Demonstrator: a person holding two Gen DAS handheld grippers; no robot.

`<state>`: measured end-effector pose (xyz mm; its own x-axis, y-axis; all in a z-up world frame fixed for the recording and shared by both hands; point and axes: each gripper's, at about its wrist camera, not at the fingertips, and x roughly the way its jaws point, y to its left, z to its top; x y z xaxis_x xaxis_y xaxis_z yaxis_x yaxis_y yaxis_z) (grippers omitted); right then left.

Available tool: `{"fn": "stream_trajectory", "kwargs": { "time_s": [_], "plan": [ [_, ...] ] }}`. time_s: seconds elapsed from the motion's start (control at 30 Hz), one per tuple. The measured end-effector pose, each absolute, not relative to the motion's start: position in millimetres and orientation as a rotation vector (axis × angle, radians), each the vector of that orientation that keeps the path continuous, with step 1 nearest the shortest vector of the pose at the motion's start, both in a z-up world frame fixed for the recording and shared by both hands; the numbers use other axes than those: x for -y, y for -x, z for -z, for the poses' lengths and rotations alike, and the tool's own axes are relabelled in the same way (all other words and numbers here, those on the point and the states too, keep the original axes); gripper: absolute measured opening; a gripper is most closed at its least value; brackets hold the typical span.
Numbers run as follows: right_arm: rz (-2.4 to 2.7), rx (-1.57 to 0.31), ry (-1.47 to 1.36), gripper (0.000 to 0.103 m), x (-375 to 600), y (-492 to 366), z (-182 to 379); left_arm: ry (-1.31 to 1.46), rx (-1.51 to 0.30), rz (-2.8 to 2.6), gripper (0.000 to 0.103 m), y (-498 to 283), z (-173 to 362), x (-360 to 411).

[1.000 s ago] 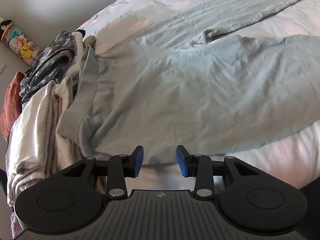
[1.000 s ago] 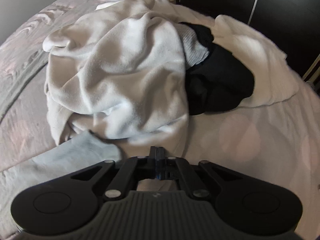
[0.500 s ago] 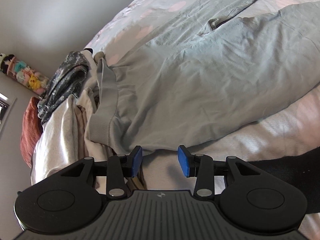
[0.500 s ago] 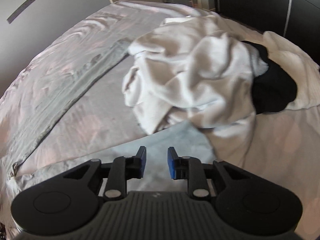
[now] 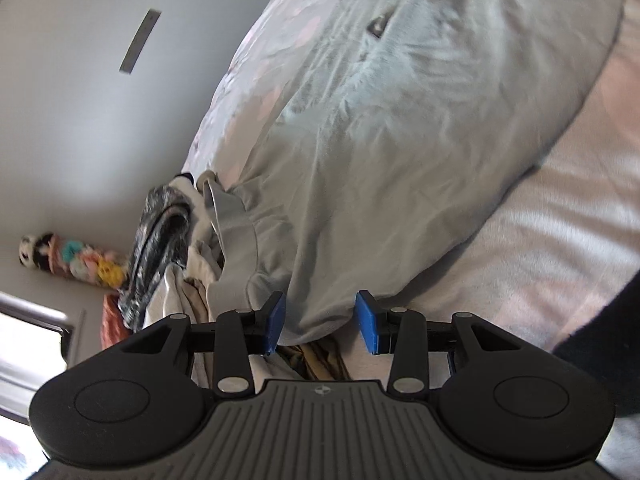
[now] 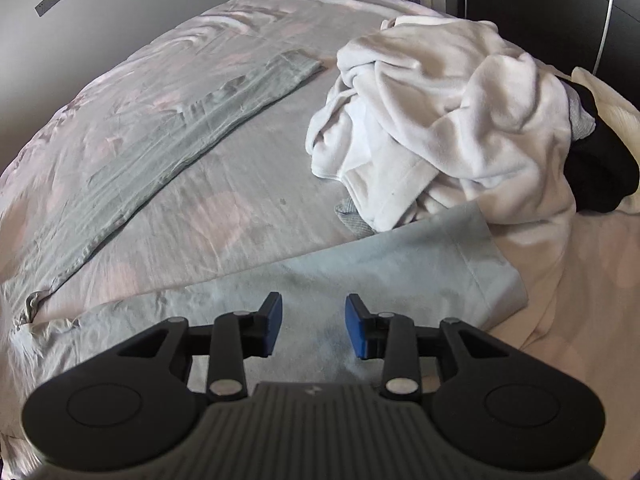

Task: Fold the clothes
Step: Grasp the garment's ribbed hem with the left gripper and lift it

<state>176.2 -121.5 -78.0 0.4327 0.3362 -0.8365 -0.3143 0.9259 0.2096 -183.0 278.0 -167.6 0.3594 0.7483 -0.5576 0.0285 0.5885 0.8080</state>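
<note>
Matt grey cotton-like trousers (image 6: 360,276)

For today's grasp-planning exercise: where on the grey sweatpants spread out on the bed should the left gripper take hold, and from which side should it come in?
Probably the ribbed waistband of the grey sweatpants, at its near corner. The left gripper is open, with that corner's hem between its fingertips. The band is thick and stands off the bed, so a low approach from the near edge should catch both layers.

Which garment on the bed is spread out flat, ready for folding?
The grey trousers, legs laid out straight under the right gripper; the white fleece is crumpled in a heap.
</note>
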Motion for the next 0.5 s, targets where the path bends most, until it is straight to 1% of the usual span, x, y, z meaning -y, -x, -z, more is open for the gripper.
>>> {"fn": "stream_trajectory", "kwargs": {
  "time_s": [0.2,0.37,0.5],
  "plan": [
    [-0.411,-1.045,0.040,0.039,113.8,-173.9,79.1,-1.032,-1.153,-0.448,0.037,186.5,192.9,-269.3],
    [-0.402,-1.050,0.032,0.039,114.7,-174.8,80.1,-1.086,-1.186,-0.374,0.037,190.0,205.7,-276.6],
    [-0.400,-1.045,0.023,0.039,116.0,-174.6,80.7,-1.166,-1.170,-0.338,0.038,191.9,217.6,-283.7]
  ]
}}
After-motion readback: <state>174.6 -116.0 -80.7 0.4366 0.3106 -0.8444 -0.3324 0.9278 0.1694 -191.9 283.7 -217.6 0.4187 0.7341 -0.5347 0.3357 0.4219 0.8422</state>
